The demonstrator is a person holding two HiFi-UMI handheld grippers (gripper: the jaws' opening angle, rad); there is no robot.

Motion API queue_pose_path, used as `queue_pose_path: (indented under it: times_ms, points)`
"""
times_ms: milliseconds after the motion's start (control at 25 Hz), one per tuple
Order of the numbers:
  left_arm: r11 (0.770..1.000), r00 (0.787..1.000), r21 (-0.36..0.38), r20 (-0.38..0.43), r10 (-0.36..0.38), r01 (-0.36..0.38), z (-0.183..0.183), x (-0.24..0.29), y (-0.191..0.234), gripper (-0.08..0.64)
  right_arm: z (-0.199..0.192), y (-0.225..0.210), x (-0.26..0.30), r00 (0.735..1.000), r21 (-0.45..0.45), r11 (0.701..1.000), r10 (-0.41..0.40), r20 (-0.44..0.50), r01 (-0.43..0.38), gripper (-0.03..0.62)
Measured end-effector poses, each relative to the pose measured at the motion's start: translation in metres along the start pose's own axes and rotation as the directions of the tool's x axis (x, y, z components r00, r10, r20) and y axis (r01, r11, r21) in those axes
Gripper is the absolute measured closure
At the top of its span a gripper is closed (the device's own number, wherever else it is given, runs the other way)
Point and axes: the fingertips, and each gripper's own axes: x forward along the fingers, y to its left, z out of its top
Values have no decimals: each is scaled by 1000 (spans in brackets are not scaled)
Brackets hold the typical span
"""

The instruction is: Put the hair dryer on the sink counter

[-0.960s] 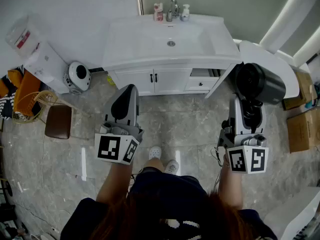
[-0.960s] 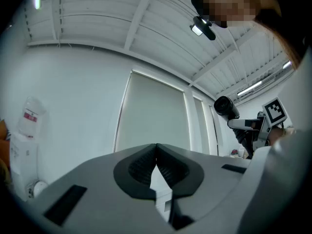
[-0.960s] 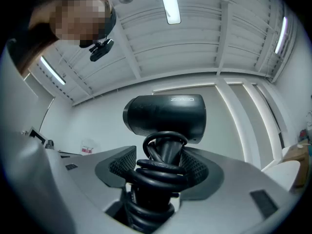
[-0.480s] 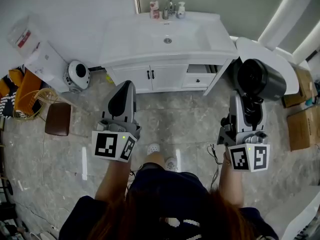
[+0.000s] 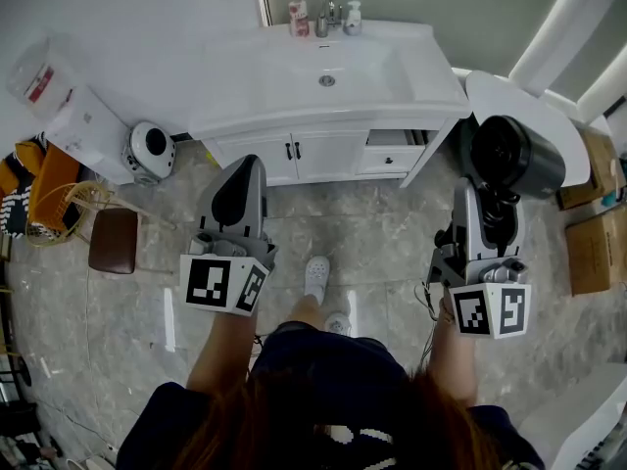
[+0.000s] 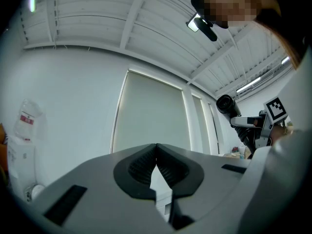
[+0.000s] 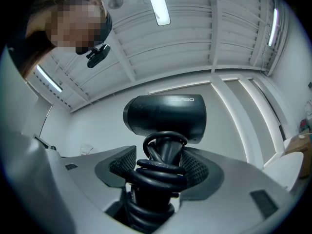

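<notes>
Head view looks steeply down on a white counter filling the 12 o'clock stretch of the frame. Its sink is sunk in the middle, and a tap and two small bottles stand at the back edge. The flat top on either side of the basin lies bare.

The black dryer is not on it yet. It hangs in the air at 3 o'clock, off the counter's right-hand corner and above the tiled floor.

The pick-up looks done. The carry across to 12 o'clock and the set-down are what appears to be left.

The dryer's handle runs along the tongs toward 6 o'clock, and that is its long axis. The barrel sits crosswise on top, with one round end turned up toward 10 o'clock. Whether that end is the nozzle or the intake cannot be told.

The right gripper stands wide, its ribbed pads pressed on the handle. A black cord is wound round the handle in several loops between the jaws.

The left gripper rides at 9 o'clock of the dryer, well apart from it. Its jaws are closed tip to tip on nothing.
</notes>
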Motion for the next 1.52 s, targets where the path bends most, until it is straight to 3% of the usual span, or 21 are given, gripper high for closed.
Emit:
queue_pose_path:
  times_ms: [560, 760, 1240, 1520]
  points:
    - [998, 997, -20, 54, -57, 59, -9, 167, 93, 541, -30, -23, 166, 998, -29, 998, -46, 51, 47, 296]
    - [996, 996, -44, 29, -79, 80, -27, 238, 138, 541, -57, -31, 243, 997, -25, 997, -67, 25, 68, 296]
    - [995, 996, -43, 28, -84, 85, -55, 249, 124, 541, -79, -60, 239, 997, -13, 997, -76, 28, 76, 295]
    - [998, 1000, -49, -2, -28, 28, -71, 357, 147, 541, -107, -116, 350, 1000, 14, 999, -29, -9, 29, 295]
